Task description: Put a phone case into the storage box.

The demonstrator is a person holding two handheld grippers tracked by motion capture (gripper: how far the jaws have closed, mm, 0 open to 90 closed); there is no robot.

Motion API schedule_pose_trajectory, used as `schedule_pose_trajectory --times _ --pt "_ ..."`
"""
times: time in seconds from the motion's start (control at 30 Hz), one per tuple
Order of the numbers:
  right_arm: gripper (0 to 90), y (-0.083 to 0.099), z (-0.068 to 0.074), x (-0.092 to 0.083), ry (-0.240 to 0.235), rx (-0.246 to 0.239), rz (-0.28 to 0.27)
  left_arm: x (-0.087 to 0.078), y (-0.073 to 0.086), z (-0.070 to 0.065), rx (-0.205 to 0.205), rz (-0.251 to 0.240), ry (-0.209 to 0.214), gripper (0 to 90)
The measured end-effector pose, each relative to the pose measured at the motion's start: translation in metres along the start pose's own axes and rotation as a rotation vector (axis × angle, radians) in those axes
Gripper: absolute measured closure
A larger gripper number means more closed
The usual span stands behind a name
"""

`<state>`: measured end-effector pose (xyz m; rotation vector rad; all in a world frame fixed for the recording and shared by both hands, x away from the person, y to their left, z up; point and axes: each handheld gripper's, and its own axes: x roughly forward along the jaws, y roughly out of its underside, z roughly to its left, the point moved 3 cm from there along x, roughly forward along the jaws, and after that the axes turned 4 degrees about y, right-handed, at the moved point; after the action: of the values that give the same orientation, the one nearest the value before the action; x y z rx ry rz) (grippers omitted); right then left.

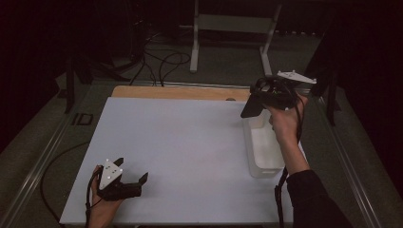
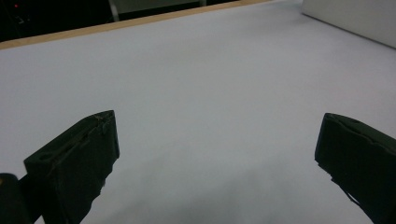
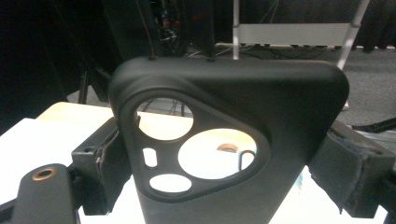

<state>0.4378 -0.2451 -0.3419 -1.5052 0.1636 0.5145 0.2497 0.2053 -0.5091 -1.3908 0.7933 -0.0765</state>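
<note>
A black phone case (image 3: 261,116) with camera cut-outs stands clamped between the jaws of my right gripper (image 3: 224,168). In the high view my right gripper (image 1: 259,104) holds the phone case (image 1: 250,108) in the air above the far end of a clear plastic bin (image 1: 263,164) at the table's right side. My left gripper (image 1: 132,176) rests low at the near left of the white table (image 1: 180,142), its jaws spread wide. In the left gripper view the left gripper (image 2: 215,154) has nothing but bare table between its fingers (image 2: 79,158).
A wooden strip (image 1: 176,91) runs along the table's far edge. Behind it stand a white metal frame (image 1: 233,28) and cables (image 1: 161,61) on the floor. A corner of the bin (image 2: 355,18) appears at top right of the left gripper view.
</note>
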Motion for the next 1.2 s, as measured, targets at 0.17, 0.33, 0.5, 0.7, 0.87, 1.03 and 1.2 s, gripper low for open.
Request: schedule_pose_trajectory --times 0.17,0.33,0.5,0.7,0.87,1.03,1.2 --pt "14.0 0.001 -0.007 0.003 0.023 -0.002 0.009 0.0 0.0 0.0 0.0 -0.001 0.0 0.3" --pt "14.0 0.003 -0.011 0.006 0.047 -0.002 0.018 0.0 0.0 0.0 0.0 -0.001 0.0 0.3" --pt "14.0 0.004 -0.013 0.008 0.058 -0.01 0.022 0.0 0.0 0.0 -0.001 -0.001 0.0 0.3" --pt "14.0 0.006 -0.017 0.012 0.084 -0.015 0.032 0.0 0.0 0.0 -0.002 -0.001 0.001 0.3" --pt "14.0 0.008 -0.021 0.015 0.097 -0.01 0.04 0.0 0.0 0.0 -0.002 -0.001 0.002 0.3" --pt "13.9 0.009 -0.023 0.018 0.106 -0.007 0.045 0.0 0.0 0.0 -0.001 0.0 0.003 0.3" --pt "13.9 0.01 -0.024 0.021 0.113 -0.009 0.053 0.0 0.0 0.0 -0.001 -0.001 0.003 0.3"
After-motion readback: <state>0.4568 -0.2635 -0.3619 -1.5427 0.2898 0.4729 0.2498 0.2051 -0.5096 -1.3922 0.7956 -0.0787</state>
